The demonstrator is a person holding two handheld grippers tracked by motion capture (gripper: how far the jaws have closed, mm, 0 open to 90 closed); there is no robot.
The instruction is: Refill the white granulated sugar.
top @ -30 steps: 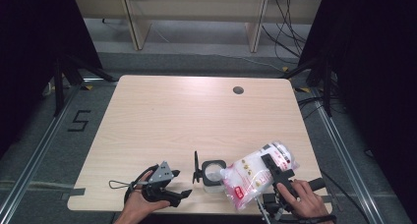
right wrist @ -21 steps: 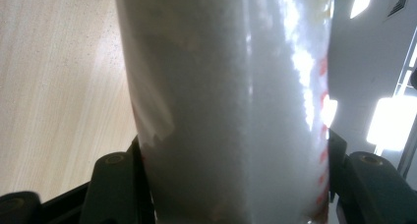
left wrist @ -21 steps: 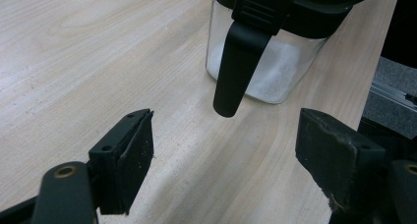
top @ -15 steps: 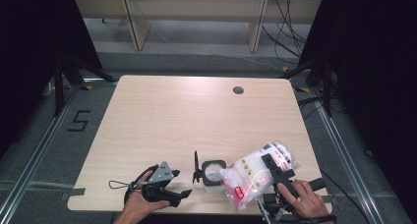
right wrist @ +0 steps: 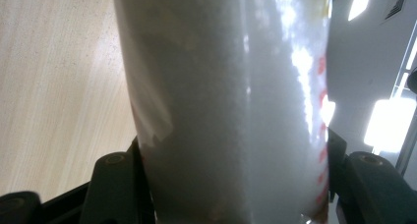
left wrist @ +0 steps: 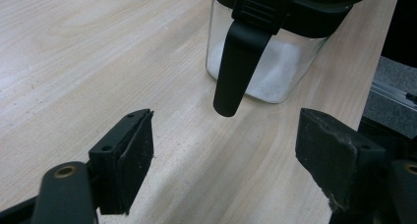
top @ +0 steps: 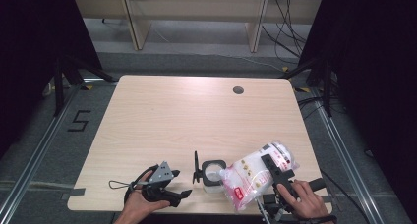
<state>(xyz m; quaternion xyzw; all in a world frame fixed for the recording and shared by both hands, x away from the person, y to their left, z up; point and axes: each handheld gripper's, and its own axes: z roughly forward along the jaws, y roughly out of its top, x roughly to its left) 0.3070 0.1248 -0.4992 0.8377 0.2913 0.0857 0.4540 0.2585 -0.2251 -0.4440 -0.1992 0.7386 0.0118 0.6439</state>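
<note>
if the bag [top: 255, 177] tips too fast, the white grains could miss the little jar [top: 214, 172] and spill on the table [top: 196, 116], because the jar's mouth is small. the right claw [top: 276, 171] holds the bag tight around its middle, low right in the high view, with its corner over the jar. the left claw [left wrist: 221, 150] is wide, holding nothing, with the jar just ahead, upper middle of its view.
</note>
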